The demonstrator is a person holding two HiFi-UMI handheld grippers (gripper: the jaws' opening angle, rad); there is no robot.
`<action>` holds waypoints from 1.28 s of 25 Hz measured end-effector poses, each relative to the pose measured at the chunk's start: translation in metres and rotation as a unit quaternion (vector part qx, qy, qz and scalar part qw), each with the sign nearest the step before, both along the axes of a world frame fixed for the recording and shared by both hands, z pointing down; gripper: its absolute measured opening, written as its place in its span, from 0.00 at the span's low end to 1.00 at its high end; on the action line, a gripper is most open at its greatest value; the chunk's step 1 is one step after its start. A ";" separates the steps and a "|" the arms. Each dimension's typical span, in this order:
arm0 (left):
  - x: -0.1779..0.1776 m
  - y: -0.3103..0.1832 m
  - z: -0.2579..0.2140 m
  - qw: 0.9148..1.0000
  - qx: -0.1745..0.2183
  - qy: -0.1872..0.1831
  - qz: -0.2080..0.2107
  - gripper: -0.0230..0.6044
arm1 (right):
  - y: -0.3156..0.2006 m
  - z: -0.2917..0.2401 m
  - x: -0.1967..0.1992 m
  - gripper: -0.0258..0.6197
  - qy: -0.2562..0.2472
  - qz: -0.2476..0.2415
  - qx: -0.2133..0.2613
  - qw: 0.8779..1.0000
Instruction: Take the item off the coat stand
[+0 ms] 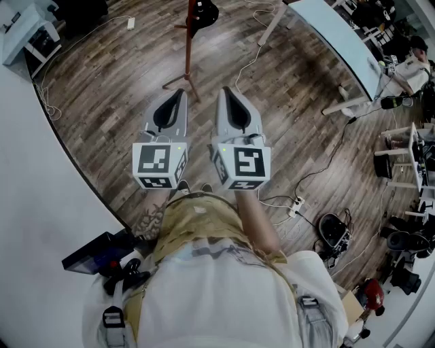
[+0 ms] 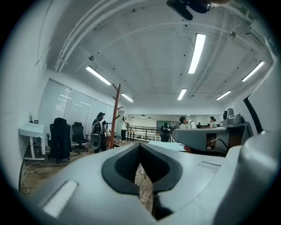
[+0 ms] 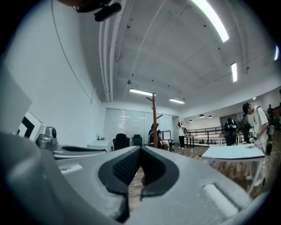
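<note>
A red-brown coat stand (image 1: 188,42) rises from the wood floor ahead of me, with a dark item (image 1: 204,11) hanging at its top. Both grippers are held side by side at waist height, well short of the stand and pointing toward it. The left gripper (image 1: 179,92) is shut with nothing in it, and so is the right gripper (image 1: 226,91). In the left gripper view the stand's pole (image 2: 116,115) is left of the closed left gripper (image 2: 140,146). In the right gripper view the pole (image 3: 154,121) stands just right of the closed right gripper (image 3: 141,149).
A long white table (image 1: 338,39) stands at the right, with cables and a power strip (image 1: 296,204) on the floor near it. A white desk (image 1: 19,28) is at the far left. Dark office chairs (image 2: 59,139) and several people stand further off in the room.
</note>
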State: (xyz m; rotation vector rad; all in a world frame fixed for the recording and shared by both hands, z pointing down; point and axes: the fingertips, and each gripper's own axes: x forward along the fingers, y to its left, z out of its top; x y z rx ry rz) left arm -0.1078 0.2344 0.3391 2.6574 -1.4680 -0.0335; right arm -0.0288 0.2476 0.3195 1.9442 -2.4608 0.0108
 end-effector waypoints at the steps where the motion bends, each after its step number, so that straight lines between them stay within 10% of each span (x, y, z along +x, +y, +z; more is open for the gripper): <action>1: -0.001 0.001 0.002 1.000 -0.001 -0.001 0.000 0.03 | 0.001 0.001 0.001 0.04 -0.004 0.002 0.000 1.000; 15: -0.014 -0.021 0.037 0.999 -0.049 -0.002 0.001 0.03 | -0.022 0.029 -0.003 0.04 -0.004 0.008 -0.035 0.999; 32: 0.048 -0.245 0.012 0.999 -0.022 -0.036 -0.035 0.03 | -0.256 0.015 0.049 0.04 -0.023 -0.043 -0.022 0.999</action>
